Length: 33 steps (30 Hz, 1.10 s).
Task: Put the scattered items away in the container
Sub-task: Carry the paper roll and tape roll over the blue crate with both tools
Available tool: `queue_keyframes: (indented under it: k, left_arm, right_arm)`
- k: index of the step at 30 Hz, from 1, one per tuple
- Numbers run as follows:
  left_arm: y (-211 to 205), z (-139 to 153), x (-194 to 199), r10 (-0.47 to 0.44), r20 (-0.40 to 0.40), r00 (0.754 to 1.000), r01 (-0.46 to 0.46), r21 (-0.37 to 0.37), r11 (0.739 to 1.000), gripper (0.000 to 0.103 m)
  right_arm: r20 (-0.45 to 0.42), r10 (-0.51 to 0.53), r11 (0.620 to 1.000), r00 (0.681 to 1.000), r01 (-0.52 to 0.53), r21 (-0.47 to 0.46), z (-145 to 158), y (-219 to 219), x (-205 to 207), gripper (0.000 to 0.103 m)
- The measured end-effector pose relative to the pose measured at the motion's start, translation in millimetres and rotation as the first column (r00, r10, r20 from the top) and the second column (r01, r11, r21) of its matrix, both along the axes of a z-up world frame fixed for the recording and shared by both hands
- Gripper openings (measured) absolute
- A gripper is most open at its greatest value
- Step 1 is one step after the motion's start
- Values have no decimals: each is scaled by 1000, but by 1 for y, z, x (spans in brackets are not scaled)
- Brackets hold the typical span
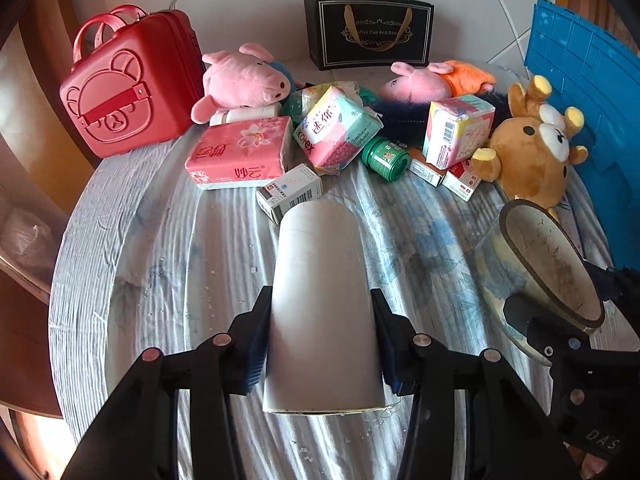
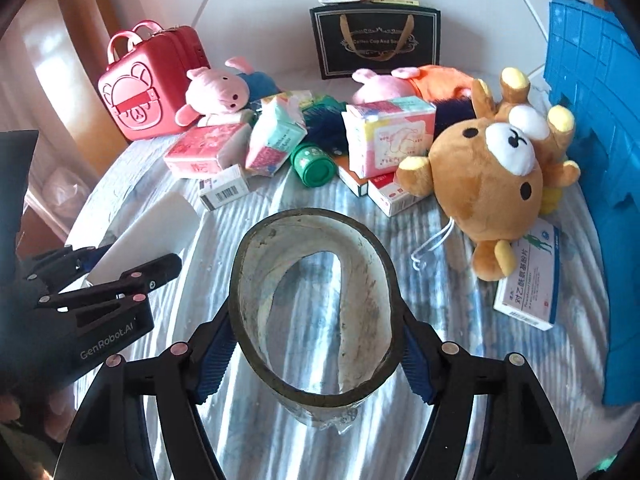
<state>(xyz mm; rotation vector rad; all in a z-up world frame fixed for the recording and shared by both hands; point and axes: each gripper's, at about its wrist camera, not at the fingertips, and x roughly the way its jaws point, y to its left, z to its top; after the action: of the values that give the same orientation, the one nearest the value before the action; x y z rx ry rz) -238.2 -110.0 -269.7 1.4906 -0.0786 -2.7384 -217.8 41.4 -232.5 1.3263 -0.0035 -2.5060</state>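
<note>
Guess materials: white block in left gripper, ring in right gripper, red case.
White block: looks like matte foam or plastic, smooth and unprinted; can't tell which.
Ring: probably a roll of clear tape, glossy translucent wall, grimy inside.
Red case: hard moulded plastic, satin sheen, embossed bear.

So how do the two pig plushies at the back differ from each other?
The left pig plush wears blue, and its snout points toward the cameras with an eye and nostrils in view. The right pig plush wears orange and lies with its face hidden behind a white pad pack. The left one lies beside the red bear case, the right one beside the brown bear plush. Both are pink and lie on the bed.
</note>
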Motion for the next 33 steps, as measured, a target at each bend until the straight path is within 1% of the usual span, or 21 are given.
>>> queue_keyframes:
  k: [6,9,13,16,18,22,25,28,30,33]
  left_arm:
    - [-2,33,23,-23,-90,996,25,16,1000,45]
    - [-1,50,31,-28,-133,991,33,30,999,45]
    - [4,75,40,-24,-197,980,33,43,999,45]
    - [14,101,48,-30,-251,967,44,51,998,45]
    - [27,121,55,-39,-292,956,58,54,997,45]
    - [66,166,74,-69,-365,928,98,60,993,45]
    - [108,194,81,-92,-413,906,131,66,989,45]
    - [162,223,86,-114,-452,885,165,75,983,45]
    - [205,244,91,-138,-466,874,188,63,980,45]
    - [273,272,98,-180,-495,850,242,65,968,45]
  right_arm:
    - [-104,-7,1000,995,7,6,38,-9,21,72]
    - [-162,-18,1000,987,20,10,61,-11,31,72]
    - [-240,-20,1000,971,24,12,95,-8,42,71]
    - [-306,-25,999,952,31,17,123,1,50,71]
    - [-349,-35,999,937,39,5,143,14,56,71]
    - [-431,-86,996,898,90,-12,186,58,68,71]
    - [-484,-130,991,865,131,-32,218,110,79,71]
    - [-544,-150,987,825,154,-39,249,171,94,71]
    - [-578,-150,986,802,161,-34,267,215,104,71]
    - [-622,-150,984,769,177,-18,293,287,120,71]
